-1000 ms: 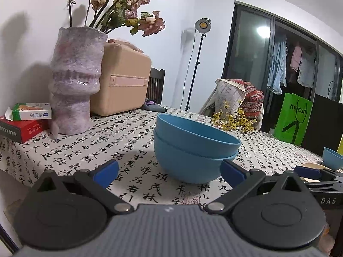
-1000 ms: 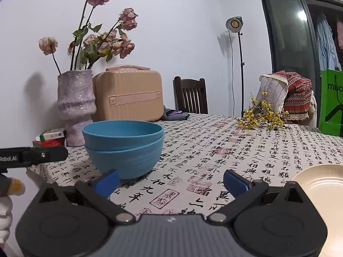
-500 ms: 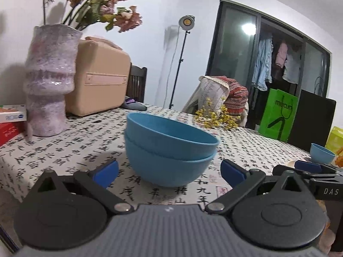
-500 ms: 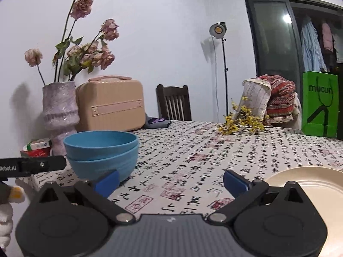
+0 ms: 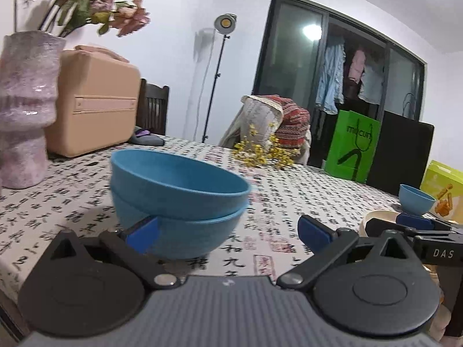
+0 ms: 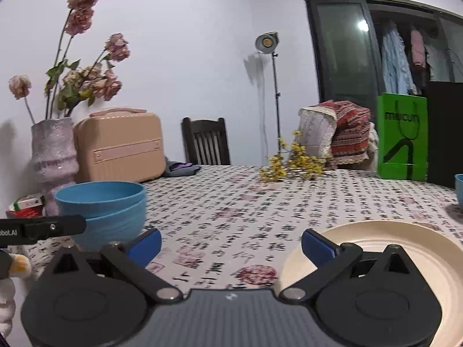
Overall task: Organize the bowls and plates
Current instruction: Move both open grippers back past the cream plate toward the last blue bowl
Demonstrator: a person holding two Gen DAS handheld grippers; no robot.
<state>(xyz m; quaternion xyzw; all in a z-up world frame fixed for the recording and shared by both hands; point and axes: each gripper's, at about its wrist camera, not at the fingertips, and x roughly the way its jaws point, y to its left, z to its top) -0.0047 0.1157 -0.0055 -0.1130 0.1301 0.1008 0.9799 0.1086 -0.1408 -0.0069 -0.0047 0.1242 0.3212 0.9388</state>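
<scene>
Sitting near the table's [image 6: 231, 211] left edge, two stacked bowls [image 5: 176, 199]; both claws, left [image 5: 228, 232] and right [image 6: 231, 244], released.

Home dining room. Dining table [image 6: 231, 202] with calligraphy-print cloth is the landmark: wooden chair [image 6: 206, 141] behind it, vase of dried roses [image 6: 53, 150] and beige vanity case [image 6: 118, 144] at its left end, yellow flower sprig [image 6: 292, 164] on it. Beyond the table: glass sliding door with hanging laundry [image 5: 344, 78], studio lamp on stand [image 6: 267, 43], green shopping bag [image 6: 402, 136], folded blankets [image 6: 344, 133].
</scene>
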